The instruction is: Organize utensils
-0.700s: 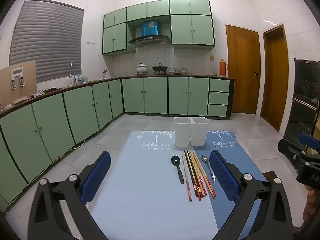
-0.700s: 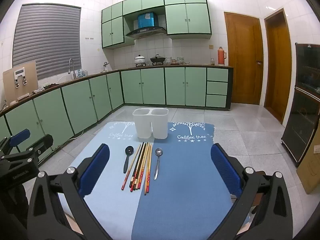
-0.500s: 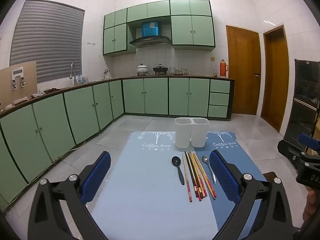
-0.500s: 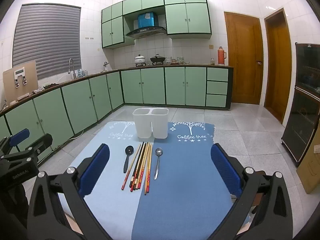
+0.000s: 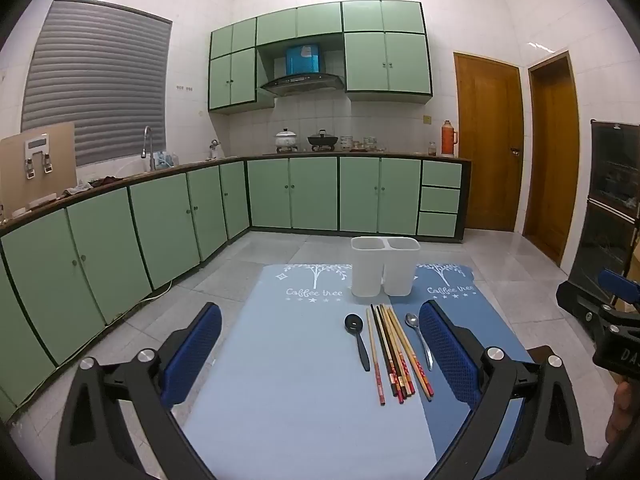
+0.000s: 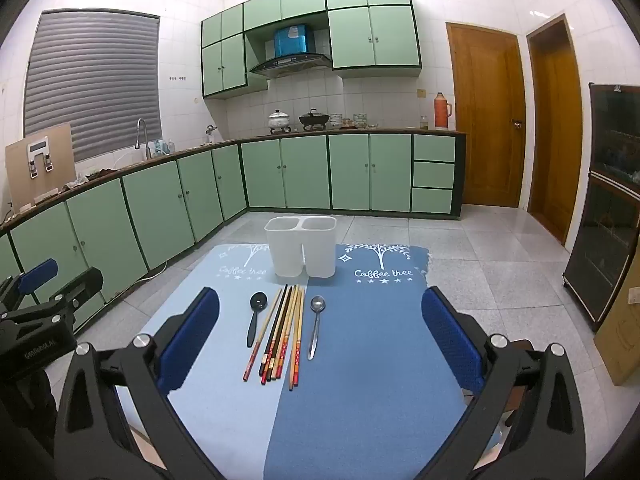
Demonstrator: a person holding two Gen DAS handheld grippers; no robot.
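Note:
A white two-compartment utensil holder stands empty at the far end of the blue mats. In front of it lie a black spoon, a bundle of several chopsticks and a metal spoon, side by side. My left gripper is open and empty, above the light blue mat, left of the utensils. My right gripper is open and empty, with the utensils between its fingers further ahead.
A light blue mat and a darker blue mat cover the table. The other gripper shows at the right edge in the left wrist view and at the left edge in the right wrist view. Green cabinets line the room behind.

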